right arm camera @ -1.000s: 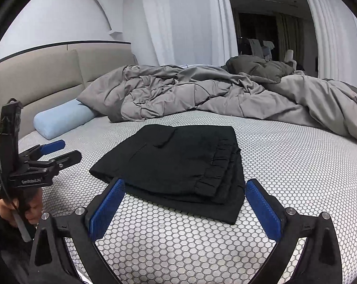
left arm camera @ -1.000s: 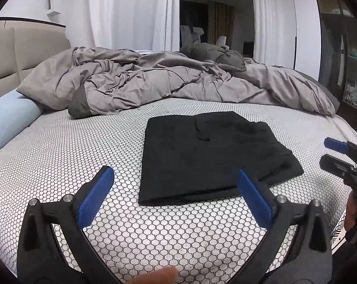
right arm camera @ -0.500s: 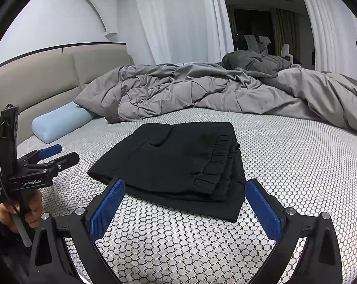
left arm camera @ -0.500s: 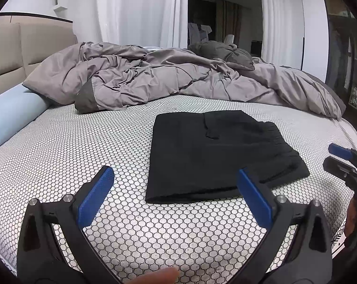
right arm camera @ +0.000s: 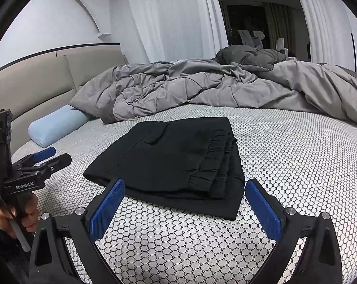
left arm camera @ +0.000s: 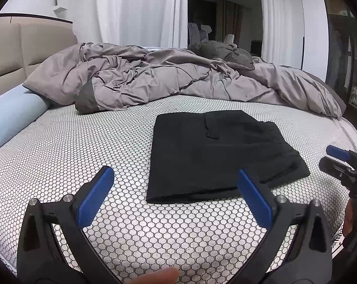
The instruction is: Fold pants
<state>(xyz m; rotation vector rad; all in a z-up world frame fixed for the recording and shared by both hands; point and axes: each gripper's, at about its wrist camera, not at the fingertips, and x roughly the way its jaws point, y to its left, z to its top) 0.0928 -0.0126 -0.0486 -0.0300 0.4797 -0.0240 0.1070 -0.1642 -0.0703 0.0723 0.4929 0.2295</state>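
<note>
Black pants (left arm camera: 216, 156) lie folded into a flat rectangle on the hexagon-patterned bed sheet (left arm camera: 84, 146). They also show in the right wrist view (right arm camera: 178, 161), with the elastic waistband layers stacked at the right edge. My left gripper (left arm camera: 176, 198) is open and empty, held above the sheet just in front of the pants. My right gripper (right arm camera: 185, 210) is open and empty, near the pants' front edge. Each gripper shows in the other's view: the right one (left arm camera: 339, 163) at the far right, the left one (right arm camera: 46, 159) at the far left.
A crumpled grey duvet (left arm camera: 178, 80) is heaped along the back of the bed. A light blue bolster pillow (left arm camera: 13, 116) lies at the left against the beige headboard (right arm camera: 36, 87). White curtains (left arm camera: 140, 11) hang behind. The bed edge is right below the grippers.
Both grippers have drawn back and risen slightly, so the pants sit a little farther off in both views. The pants have not moved. Both grippers stay open.
</note>
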